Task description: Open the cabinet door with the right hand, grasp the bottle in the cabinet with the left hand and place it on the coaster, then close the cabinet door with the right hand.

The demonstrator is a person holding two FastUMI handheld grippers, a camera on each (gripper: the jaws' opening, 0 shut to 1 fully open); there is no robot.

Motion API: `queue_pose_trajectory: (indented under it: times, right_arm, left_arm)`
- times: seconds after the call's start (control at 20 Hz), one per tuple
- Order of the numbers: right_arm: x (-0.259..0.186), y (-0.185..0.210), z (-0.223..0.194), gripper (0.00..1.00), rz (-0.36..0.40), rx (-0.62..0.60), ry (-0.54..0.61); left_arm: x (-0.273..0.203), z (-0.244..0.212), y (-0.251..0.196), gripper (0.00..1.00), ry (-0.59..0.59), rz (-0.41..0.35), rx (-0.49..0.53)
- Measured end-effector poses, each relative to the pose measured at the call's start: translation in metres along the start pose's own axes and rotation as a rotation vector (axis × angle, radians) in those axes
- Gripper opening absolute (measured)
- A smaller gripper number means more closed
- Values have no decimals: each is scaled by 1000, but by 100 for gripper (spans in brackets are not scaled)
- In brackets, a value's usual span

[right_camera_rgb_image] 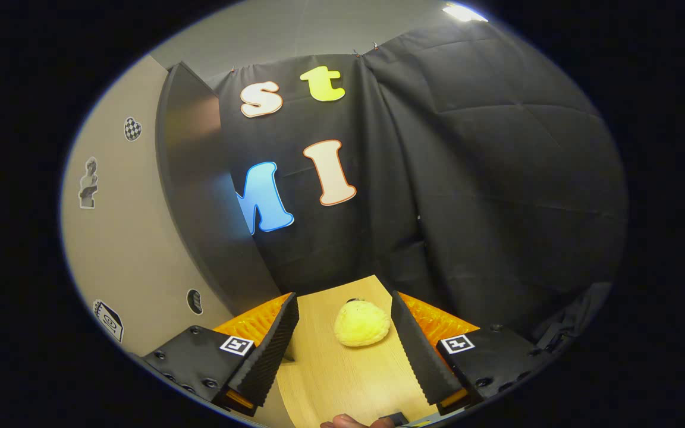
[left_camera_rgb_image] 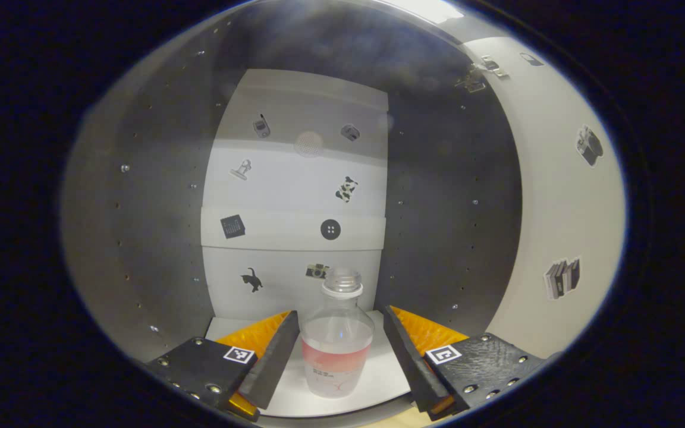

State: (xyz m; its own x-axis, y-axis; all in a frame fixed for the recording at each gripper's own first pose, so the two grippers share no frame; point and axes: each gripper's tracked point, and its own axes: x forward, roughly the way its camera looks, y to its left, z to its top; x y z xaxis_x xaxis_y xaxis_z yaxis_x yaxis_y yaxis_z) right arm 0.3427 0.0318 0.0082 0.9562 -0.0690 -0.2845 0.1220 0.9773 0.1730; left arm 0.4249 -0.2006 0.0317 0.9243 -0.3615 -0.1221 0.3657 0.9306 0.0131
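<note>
The bottle [left_camera_rgb_image: 338,342] stands in the cabinet [left_camera_rgb_image: 158,238] between the left gripper [left_camera_rgb_image: 338,351]'s spread fingers. A plush toy [right_camera_rgb_image: 361,323] lies on the table [right_camera_rgb_image: 348,380] between the right gripper [right_camera_rgb_image: 345,342]'s fingers, the cabinet door [right_camera_rgb_image: 200,196] to their left.

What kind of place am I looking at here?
Probably a staged test booth, not a real home. A black cloth wall hangs behind a wooden table with a yellow plush toy on it. A cabinet, its back panel dotted with small stickers, holds one bottle standing between the left gripper's open fingers.
</note>
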Motion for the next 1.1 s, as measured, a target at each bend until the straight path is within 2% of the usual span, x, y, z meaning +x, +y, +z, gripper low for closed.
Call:
queue_pose_trajectory:
  times: [0.1,0.25,0.8,1.1]
  right_arm:
    - [4,0,-1,98,2,0,2]
    - [9,2,0,98,19,2,4]
    - [24,9,-2,98,77,-15,24]
    - [13,24,0,98,95,-29,3]
  left_arm:
    - [2,-4,2,91,8,19,23]
    - [2,-5,3,75,6,28,44]
    - [-22,4,-6,70,-44,38,82]
    - [-70,26,1,70,-84,35,52]
